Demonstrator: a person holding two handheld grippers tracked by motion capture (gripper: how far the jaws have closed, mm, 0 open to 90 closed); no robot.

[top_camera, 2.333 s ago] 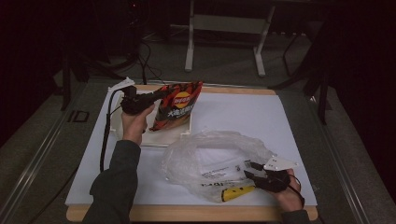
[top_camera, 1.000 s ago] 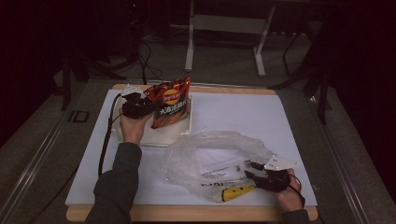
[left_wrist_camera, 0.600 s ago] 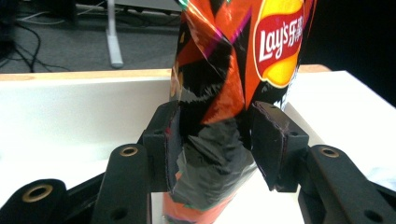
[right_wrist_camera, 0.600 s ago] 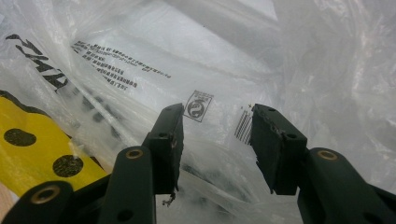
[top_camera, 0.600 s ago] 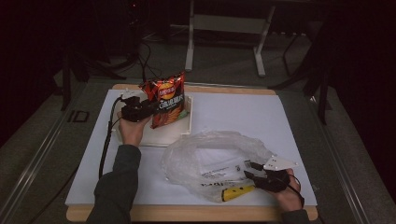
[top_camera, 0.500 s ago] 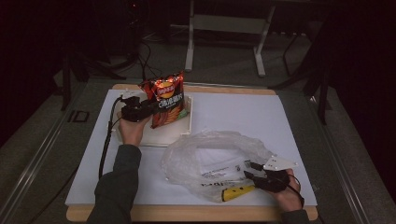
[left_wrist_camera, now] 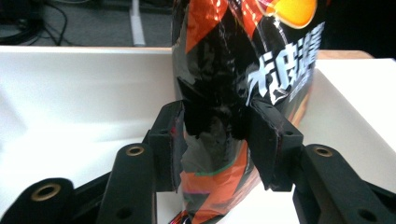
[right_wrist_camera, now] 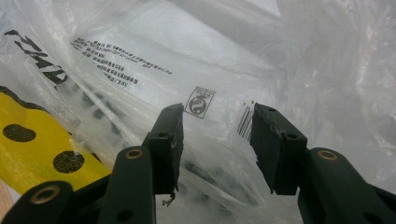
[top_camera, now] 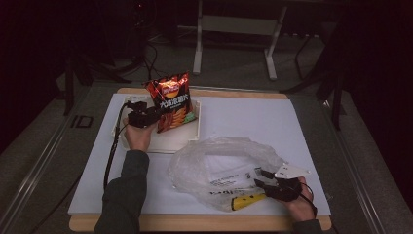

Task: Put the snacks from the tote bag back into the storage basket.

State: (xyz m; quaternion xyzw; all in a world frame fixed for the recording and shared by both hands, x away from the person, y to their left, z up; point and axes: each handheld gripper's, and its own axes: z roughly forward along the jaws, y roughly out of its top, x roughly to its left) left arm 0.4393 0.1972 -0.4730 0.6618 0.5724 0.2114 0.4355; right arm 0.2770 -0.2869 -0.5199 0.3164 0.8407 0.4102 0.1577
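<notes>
Standing chip bag [left_wrist_camera: 243, 70] between left jaws

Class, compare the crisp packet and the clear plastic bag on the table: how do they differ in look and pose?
The crisp packet is opaque red, orange and black; the plastic bag is see-through. The packet stands upright in the left gripper; the bag lies crumpled by the right gripper, whose jaws are apart. Both carry print.

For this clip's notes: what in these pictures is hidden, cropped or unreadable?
- Chip bag: top cut off by the left gripper view's upper edge.
- Clear plastic bag: contents blurred by its crumpled film in the high view.
- Right gripper: whether the film is pinched can't be settled; jaws stand apart.
</notes>
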